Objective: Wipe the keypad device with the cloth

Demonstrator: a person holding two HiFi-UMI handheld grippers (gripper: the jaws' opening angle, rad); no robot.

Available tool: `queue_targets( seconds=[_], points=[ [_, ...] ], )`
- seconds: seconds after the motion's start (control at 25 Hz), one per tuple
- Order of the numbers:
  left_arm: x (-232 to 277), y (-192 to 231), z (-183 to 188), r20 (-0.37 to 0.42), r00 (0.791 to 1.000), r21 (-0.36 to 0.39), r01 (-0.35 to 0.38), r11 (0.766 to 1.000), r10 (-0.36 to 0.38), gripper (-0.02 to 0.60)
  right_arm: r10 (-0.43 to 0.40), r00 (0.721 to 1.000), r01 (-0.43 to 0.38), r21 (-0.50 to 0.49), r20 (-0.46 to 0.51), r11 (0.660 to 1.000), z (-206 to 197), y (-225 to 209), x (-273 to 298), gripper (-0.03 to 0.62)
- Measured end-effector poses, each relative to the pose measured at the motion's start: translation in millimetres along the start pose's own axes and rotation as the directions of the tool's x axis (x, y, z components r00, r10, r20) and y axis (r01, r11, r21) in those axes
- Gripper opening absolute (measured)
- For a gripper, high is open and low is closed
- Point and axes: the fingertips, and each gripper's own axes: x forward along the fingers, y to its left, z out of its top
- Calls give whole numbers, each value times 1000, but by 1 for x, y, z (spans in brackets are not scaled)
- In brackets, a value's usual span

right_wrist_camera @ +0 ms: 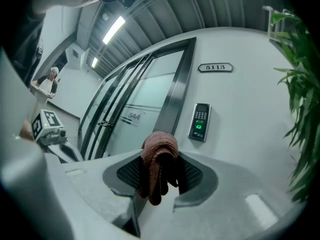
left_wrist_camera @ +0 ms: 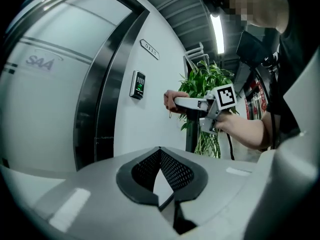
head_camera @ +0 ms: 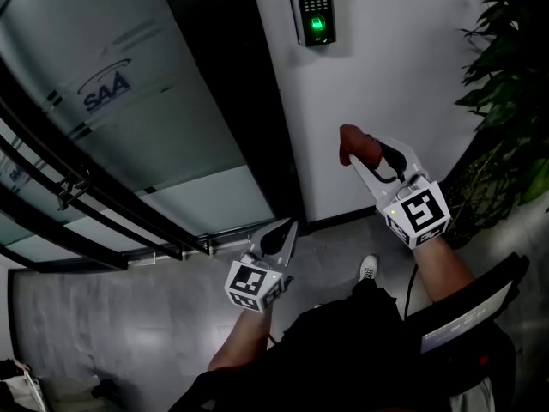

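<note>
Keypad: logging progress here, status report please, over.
Right tool shut on cloth, below keypad, not touching. Left tool shut, empty, held low. Nothing between cloth and keypad.

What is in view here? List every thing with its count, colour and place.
keypad device: one, black with a green light, on the white wall, right of the door
cloth: one, reddish-brown, bunched between the right gripper's jaws, below the keypad and apart from it
glass door: one, frosted with a dark frame, left of the keypad
number plate: one, pale with a dark rim, on the wall above the keypad
plant: one, green, against the wall at the right
shoe: one, white, on the floor
left gripper: one, grey-white, held low, jaws together, empty
right gripper: one, grey-white, raised toward the wall, clamped on the cloth
</note>
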Motion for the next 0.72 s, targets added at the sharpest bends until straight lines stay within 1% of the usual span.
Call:
queue_targets(
  seconds=[0.2, 0.36, 0.44, 0.52, 0.6, 0.64, 0.72],
  points=[
    [4, 20, 1, 28, 998, -10, -56, 998, 56, 17, -51, 996, 58, -98, 72, 993, 51, -54, 46, 145],
    [18, 26, 1, 30, 997, -10, -70, 997, 71, 17, -107, 985, 131, -188, 135, 973, 93, -95, 85, 145],
    [26, 28, 1, 31, 997, -10, -77, 997, 77, 17, -148, 975, 187, -252, 165, 949, 108, -111, 101, 145],
    [32, 32, 2, 34, 996, -12, -85, 996, 86, 17, -190, 961, 250, -338, 199, 907, 120, -123, 118, 145],
    [35, 35, 3, 30, 995, -12, -93, 996, 93, 17, -214, 952, 288, -403, 219, 869, 128, -131, 136, 145],
    [36, 36, 2, 26, 995, -11, -98, 995, 98, 17, -217, 951, 293, -420, 220, 859, 130, -135, 145, 145],
    [36, 43, 1, 17, 993, -12, -117, 993, 117, 17, -217, 952, 293, -435, 217, 851, 134, -139, 164, 144]
  ],
)
